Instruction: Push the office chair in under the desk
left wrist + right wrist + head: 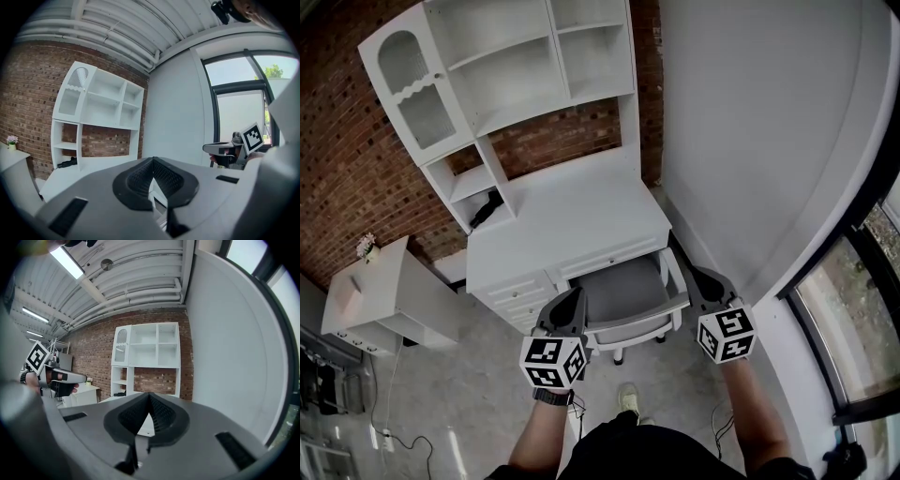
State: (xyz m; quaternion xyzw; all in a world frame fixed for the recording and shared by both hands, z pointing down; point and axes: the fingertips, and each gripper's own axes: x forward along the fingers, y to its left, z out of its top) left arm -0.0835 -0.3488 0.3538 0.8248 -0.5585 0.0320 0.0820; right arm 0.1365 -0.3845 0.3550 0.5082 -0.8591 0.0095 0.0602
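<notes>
Here's the office chair [623,295]: grey seat, white frame | seat partly tucked under the front edge of the white surface [572,220], near end sticking out | left hand-held gripper [571,300]: jaws pinched together, empty, beside the chair's left | right hand-held gripper [700,278]: also closed on nothing, beside its right

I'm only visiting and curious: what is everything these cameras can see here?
Desk with hutch: one, white, against the brick wall.
Office chair: one, grey seat, white frame, in the desk's knee space.
Side cabinet: one, white, left of the desk.
Flower pot: one, pink blooms, on the cabinet.
Dark object: one, black, on the desk's shelf.
Window: one, dark-framed, at right.
Left gripper: one, grey, shut, empty, left of chair.
Right gripper: one, grey, shut, empty, right of chair.
Shoe: one, pale, on floor.
</notes>
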